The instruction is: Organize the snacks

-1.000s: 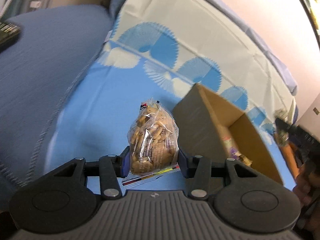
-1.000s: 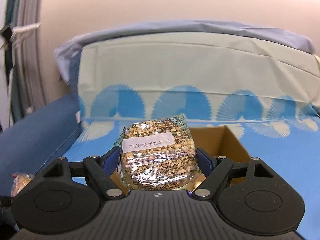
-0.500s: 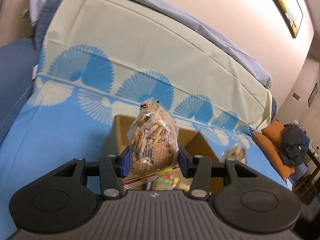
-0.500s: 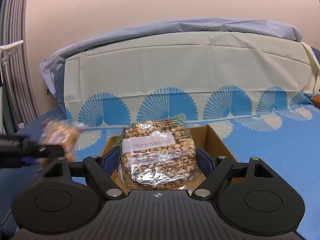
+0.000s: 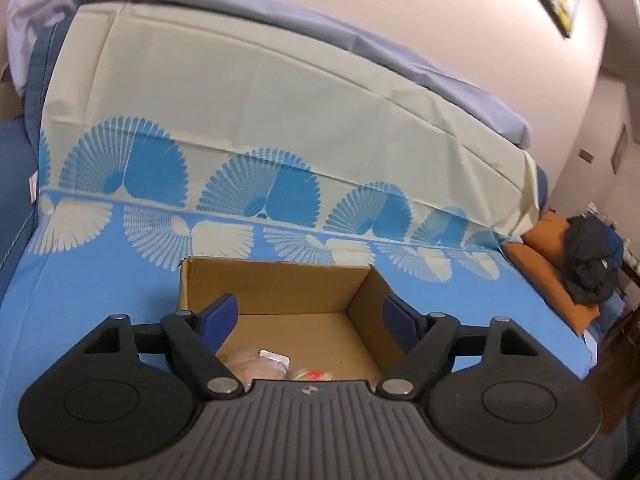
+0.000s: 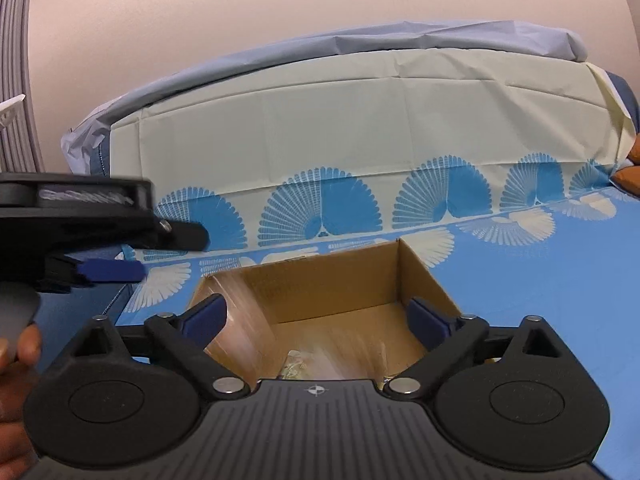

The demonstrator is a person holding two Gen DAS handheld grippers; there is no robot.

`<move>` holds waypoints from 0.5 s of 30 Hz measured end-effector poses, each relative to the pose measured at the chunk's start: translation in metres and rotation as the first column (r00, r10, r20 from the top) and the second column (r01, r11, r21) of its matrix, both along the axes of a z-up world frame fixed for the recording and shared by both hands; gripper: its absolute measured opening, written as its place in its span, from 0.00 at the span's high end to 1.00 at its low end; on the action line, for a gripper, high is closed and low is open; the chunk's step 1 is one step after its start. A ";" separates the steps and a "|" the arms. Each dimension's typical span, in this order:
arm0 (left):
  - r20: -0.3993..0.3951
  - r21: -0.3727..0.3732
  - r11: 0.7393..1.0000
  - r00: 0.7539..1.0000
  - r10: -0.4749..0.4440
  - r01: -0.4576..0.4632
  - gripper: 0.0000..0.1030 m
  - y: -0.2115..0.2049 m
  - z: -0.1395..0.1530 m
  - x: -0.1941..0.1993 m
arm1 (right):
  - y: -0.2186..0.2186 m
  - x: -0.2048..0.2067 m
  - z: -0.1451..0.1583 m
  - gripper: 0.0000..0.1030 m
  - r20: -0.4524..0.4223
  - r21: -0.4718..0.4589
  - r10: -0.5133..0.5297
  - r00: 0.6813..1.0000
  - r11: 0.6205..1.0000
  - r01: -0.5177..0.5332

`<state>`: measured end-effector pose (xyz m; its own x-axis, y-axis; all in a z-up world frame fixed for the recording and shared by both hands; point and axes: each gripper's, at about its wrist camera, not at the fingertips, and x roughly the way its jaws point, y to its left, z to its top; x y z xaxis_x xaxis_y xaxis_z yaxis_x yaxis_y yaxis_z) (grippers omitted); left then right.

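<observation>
Both tools hang above an open cardboard box (image 5: pixel 276 292) on a bed, and each stands with its jaws spread wide and nothing between them. The left tool (image 5: pixel 312 316) and the right tool (image 6: pixel 320 320) have both just been opening their jaws, letting go of a snack bag apiece.

In the left wrist view, the box lies straight ahead of and below the left tool, its open top facing up. Clear snack bags (image 5: pixel 264 364) lie on the box floor at the near end, just in front of the tool's body. The far half of the floor is bare cardboard.

In the right wrist view, the same box (image 6: pixel 328 284) lies ahead of and below the right tool. A pale, streaked blur (image 6: pixel 240 328) runs down beside the left finger. It is probably a clear bag dropping, though it is too smeared to be sure. Another bag (image 6: pixel 296 360) rests on the floor by the tool's body.

The left tool also shows in this view (image 6: pixel 116 256), at the left edge, side-on and higher than the box rim, with part of a hand (image 6: pixel 20 344) beneath it.

The box sits on a blue bedspread (image 5: pixel 92 288) printed with white fans. No loose snack shows on the bedspread, so which hand is nearer the next one cannot be told.
</observation>
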<state>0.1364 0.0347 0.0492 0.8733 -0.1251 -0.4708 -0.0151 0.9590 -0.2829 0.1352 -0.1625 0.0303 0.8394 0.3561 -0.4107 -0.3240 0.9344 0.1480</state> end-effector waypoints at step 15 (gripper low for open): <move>-0.068 0.057 0.996 0.995 0.073 -0.069 0.07 0.018 -0.027 -0.104 | -0.027 -0.034 0.012 0.01 -0.073 -0.083 -0.042 0.996 0.996 0.036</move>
<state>0.0323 0.0530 0.0223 0.8435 -0.0361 -0.5359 -0.1021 0.9687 -0.2261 0.1012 -0.1898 0.0426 0.8179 0.2861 -0.4992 -0.2778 0.9561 0.0929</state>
